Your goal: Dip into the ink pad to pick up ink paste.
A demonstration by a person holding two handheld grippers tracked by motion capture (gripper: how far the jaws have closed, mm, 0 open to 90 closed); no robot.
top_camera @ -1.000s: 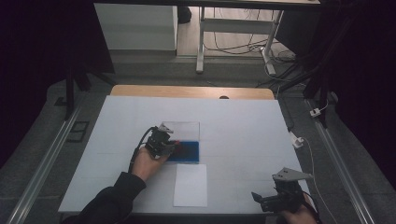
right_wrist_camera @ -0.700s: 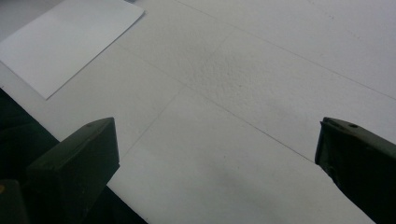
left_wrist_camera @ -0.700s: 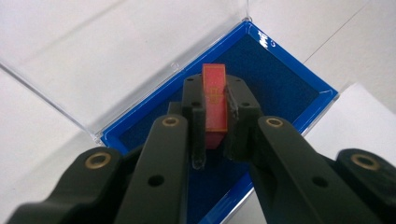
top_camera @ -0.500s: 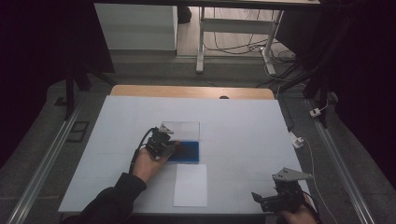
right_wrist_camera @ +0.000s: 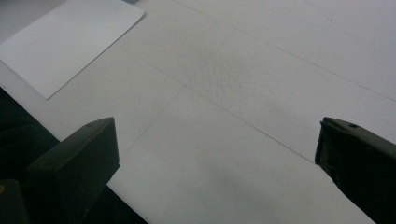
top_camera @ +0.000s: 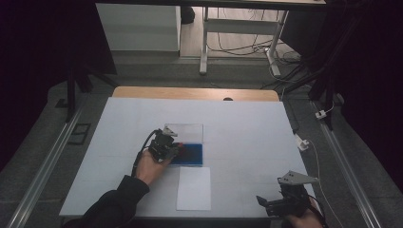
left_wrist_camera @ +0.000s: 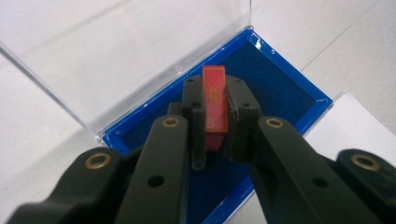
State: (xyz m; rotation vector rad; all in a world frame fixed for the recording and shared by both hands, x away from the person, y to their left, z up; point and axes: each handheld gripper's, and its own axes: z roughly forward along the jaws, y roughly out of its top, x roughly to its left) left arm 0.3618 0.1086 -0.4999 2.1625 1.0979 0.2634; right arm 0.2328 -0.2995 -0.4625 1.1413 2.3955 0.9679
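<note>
Left gripper point(left_wrist_camera: 215, 119): matte black jaws, brass-ringed pivot screws, black trailing cable. Right gripper point(top_camera: 284, 205): black body, grey three-cornered plate on top. Dark sleeve point(top_camera: 111, 206), lower left of frame.

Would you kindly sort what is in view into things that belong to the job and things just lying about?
In the job:
left gripper
red block
blue case
clear lid

Lying about:
white sheet
right gripper, open above the table
</note>
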